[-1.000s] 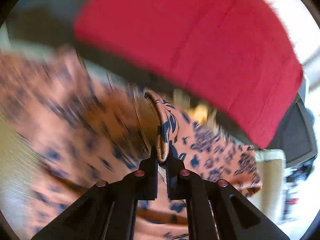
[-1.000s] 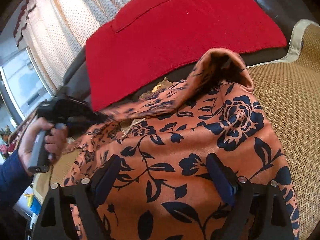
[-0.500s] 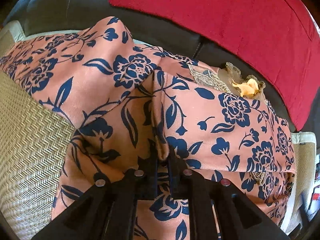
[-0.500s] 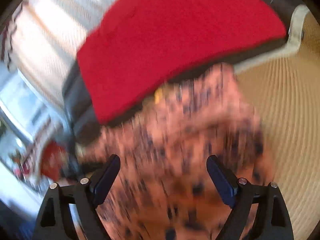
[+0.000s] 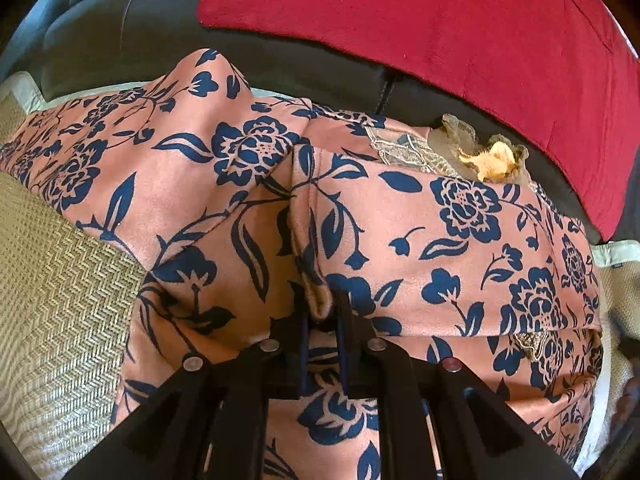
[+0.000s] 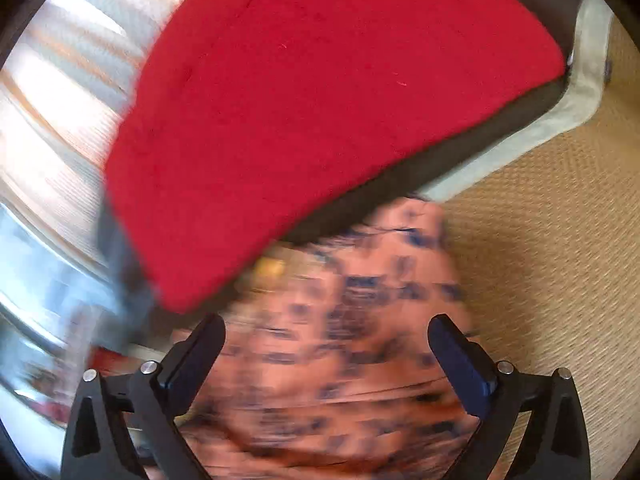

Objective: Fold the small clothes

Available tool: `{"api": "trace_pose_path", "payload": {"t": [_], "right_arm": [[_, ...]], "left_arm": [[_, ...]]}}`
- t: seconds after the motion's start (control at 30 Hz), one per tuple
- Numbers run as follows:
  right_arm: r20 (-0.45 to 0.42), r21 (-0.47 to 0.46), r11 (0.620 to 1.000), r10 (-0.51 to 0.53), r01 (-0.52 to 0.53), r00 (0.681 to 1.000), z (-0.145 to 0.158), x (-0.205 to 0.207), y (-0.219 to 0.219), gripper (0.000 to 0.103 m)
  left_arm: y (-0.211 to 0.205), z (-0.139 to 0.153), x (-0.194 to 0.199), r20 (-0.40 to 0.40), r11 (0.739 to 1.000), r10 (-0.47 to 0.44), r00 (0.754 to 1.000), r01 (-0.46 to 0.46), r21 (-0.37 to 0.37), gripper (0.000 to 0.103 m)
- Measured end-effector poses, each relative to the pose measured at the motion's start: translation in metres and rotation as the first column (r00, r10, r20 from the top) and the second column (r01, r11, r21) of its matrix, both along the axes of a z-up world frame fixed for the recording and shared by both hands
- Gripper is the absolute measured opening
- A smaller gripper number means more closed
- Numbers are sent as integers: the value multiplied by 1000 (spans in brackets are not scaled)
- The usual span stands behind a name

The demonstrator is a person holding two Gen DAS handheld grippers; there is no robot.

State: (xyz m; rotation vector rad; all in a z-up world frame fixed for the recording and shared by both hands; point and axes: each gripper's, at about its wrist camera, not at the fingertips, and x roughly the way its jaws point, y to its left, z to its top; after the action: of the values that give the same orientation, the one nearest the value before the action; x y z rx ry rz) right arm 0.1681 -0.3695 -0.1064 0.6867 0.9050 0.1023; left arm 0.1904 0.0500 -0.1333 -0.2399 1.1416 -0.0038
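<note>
Two grippers share the work: our left gripper [image 5: 322,316] pinches a hem fold of the floral garment [image 5: 440,240], while our right gripper [image 6: 326,344] hangs spread, empty. We lay that hem flat on the woven mat [image 5: 60,280], edges aligned, before letting go.

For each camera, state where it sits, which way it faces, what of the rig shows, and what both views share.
Left wrist: rides the left gripper, looking down its fingers at the floral garment on the woven mat; jaws pinch a fabric ridge.
Right wrist: rides the right gripper, facing the blurred garment and the curtains; jaws spread wide, empty.
Shared: the garment, the red cloth on the dark sofa back, the mat.
</note>
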Motion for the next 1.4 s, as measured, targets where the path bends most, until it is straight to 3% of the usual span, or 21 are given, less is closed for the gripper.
{"api": "trace_pose_path", "payload": {"t": [0.03,0.07,0.13,0.23,0.27,0.33,0.4,0.5,0.6,0.63,0.77,0.83,0.9,0.97,1.03,1.13,1.23,1.27,1.3,1.37,1.4], "right_arm": [[-127,-5,1000,-18,17,992,-20,6,-4,102],[-129,18,999,-31,33,991,-25,1,-7,101],[-5,2,999,-52,52,999,3,-20,-6,101],[140,-57,996,-58,66,988,36,-57,10,103],[172,-103,993,-37,55,984,41,-69,22,103],[209,-210,978,66,-21,976,39,-90,50,103],[218,-361,932,119,-33,969,25,-110,76,103],[144,-459,883,187,-102,972,-4,-125,95,103],[114,-544,831,211,-116,971,-22,-135,104,103],[115,-544,831,214,-119,970,-22,-135,105,103],[99,-556,821,219,-129,971,-27,-139,103,103],[102,-559,820,217,-125,971,-27,-137,105,103],[104,-558,821,217,-123,971,-26,-136,107,103],[105,-559,820,216,-122,971,-25,-134,108,103],[104,-563,817,215,-121,971,-26,-132,110,103],[101,-572,811,214,-119,972,-27,-132,111,103],[101,-572,812,214,-119,972,-26,-132,111,103],[101,-572,812,214,-120,972,-26,-132,110,103],[101,-572,812,214,-119,972,-26,-132,110,103],[102,-571,812,214,-119,971,-26,-133,110,103],[102,-570,813,215,-120,971,-26,-133,110,103]], "left_arm": [[1,2,-2,-9,1000,0,1000,0,-5,16],[5,6,-3,-17,1000,7,1000,-8,-15,19],[23,23,-11,36,998,50,998,-49,-47,28],[67,45,-30,131,984,157,979,-144,-105,74],[92,51,-40,164,972,219,962,-201,-122,77],[131,53,-50,167,946,307,937,-281,-159,77],[181,48,-60,130,901,406,905,-372,-224,77],[244,40,-70,94,812,546,832,-499,-303,77],[292,34,-67,76,747,622,779,-561,-357,77],[306,31,-62,61,725,637,769,-570,-387,77],[334,20,-36,34,691,651,758,-573,-441,77],[349,14,-27,12,649,682,731,-598,-471,77],[367,-2,-16,-45,583,723,689,-644,-495,77],[376,-9,-10,-44,564,736,676,-648,-512,78],[380,-8,0,-31,581,727,686,-638,-505,78],[381,-13,10,-44,567,732,679,-644,-513,78],[384,-16,22,-62,543,754,654,-673,-501,74],[385,-16,28,-59,554,751,658,-675,-487,33],[385,-23,40,-104,578,717,689,-671,-465,6],[388,-33,48,-132,564,720,682,-685,-461,5],[388,-33,50,-116,573,720,684,-681,-455,5]]}}
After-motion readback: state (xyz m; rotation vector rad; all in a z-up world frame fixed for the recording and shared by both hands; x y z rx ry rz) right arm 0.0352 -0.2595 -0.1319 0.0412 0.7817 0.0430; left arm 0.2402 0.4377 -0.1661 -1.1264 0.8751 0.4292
